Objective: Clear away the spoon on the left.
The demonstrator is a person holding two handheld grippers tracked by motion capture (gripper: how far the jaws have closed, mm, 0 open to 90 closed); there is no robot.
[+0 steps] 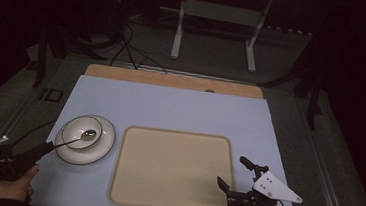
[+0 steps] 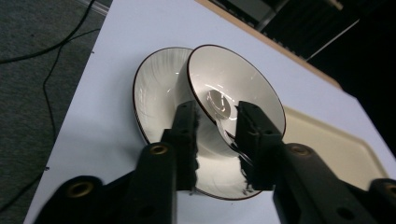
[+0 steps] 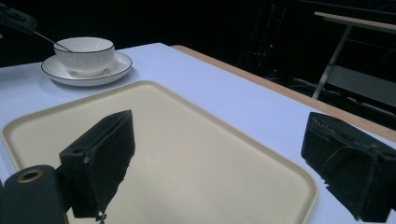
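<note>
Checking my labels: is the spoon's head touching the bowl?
Touching. The left gripper view shows the spoon lying on the bowl's inner bottom, handle running up over its rim.

high: overhead, forward-down | gripper views: low, close | shared: bowl (image 1: 82,132)

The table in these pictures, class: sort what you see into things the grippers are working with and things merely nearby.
In use:
- spoon, held by the left gripper
- bowl holding the spoon's head
- saucer under the bowl

Nearby:
- empty tray
- right gripper, open above the tray
- floor cables
</note>
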